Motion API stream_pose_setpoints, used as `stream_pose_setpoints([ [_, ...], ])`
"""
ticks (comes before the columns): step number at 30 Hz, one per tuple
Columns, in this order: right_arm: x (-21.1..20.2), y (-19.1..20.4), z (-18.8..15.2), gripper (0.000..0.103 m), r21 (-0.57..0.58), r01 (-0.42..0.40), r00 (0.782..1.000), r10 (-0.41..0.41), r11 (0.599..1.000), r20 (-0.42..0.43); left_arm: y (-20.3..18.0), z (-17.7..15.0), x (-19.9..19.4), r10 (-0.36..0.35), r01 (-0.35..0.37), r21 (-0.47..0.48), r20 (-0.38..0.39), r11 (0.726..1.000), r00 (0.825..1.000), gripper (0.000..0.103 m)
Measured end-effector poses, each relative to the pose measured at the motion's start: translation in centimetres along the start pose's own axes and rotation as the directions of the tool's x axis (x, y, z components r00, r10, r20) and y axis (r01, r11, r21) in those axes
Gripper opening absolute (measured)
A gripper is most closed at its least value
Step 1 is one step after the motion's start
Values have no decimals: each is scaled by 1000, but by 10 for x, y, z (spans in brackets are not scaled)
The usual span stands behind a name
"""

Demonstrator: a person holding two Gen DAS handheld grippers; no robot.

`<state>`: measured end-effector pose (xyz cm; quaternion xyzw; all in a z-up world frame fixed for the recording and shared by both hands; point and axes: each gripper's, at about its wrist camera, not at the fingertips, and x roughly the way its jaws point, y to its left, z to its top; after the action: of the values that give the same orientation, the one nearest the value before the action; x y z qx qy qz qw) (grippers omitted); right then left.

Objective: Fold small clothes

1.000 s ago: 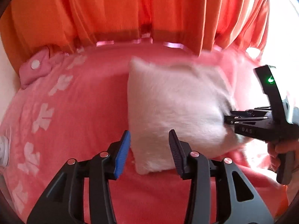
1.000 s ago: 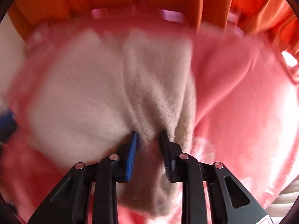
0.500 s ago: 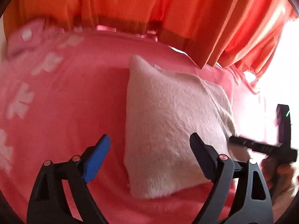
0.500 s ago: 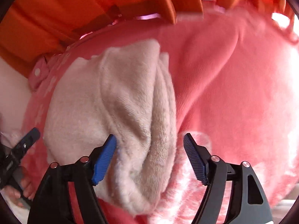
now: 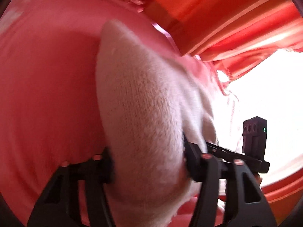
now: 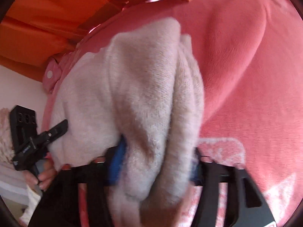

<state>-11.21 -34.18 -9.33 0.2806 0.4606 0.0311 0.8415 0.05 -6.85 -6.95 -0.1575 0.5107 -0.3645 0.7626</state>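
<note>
1. A folded cream knit garment [image 5: 144, 113] lies on a pink fleece blanket [image 5: 47, 94], and both tools are at its near end
2. In the left wrist view, the left gripper [image 5: 147, 162] has its two fingers pressed against either side of the garment's near end, with the thick fold filling the gap between them; it is clamped on the garment
3. In the right wrist view, the right gripper [image 6: 157, 164] likewise has the garment's bunched layers between a blue pad [image 6: 117, 162] and the opposite finger, so it too is gripping the garment
4. Only the right wrist view shows the garment's stacked layers edge-on: several soft folds lie one over another along its right side [image 6: 187, 94]
5. Only the left wrist view shows the garment's broad flat top face, tapering to a corner at its far end [image 5: 111, 26]
6. Each camera catches the other tool: in the left wrist view the right gripper [image 5: 227, 151] appears just to the right of the garment, its fingertips hidden behind the fleece; in the right wrist view the left gripper [image 6: 56, 128] touches the garment's left edge, with the person's hand [image 6: 41, 176] wrapped around its handle
7. Beyond the garment an orange curtain [image 5: 217, 19] hangs at the far edge of the blanket
8. Only the right wrist view shows a pink tab with a white snap [image 6: 50, 73], left of the garment, and a pale printed patch on the blanket [image 6: 223, 151] just to its right
9. Only the left wrist view shows the bright overexposed window area [image 5: 269, 94] to the garment's right
</note>
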Motion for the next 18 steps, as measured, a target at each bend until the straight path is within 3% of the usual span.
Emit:
stream_pose_setpoints([
  [5,-39,47,3,26,-81,33,994,-24,996,108,-41,20,-41,-52,43,130,67,991,996,44],
  [8,-87,86,8,25,-145,19,970,17,989,242,-75,34,-84,-88,53,236,138,970,986,44],
  [10,-136,121,11,25,-208,28,926,53,978,375,-93,45,-119,-129,68,287,197,955,972,44],
  [11,-148,130,11,25,-223,34,910,62,974,409,-105,52,-145,-159,73,326,244,943,957,44],
  [13,-184,158,14,25,-265,27,859,113,964,500,-117,61,-181,-202,76,371,312,925,928,44],
  [15,-209,184,20,25,-303,11,812,169,953,559,-124,70,-213,-240,84,397,361,914,901,45],
  [18,-214,206,35,27,-318,-20,773,216,948,596,-117,82,-243,-251,67,408,417,911,874,49],
])
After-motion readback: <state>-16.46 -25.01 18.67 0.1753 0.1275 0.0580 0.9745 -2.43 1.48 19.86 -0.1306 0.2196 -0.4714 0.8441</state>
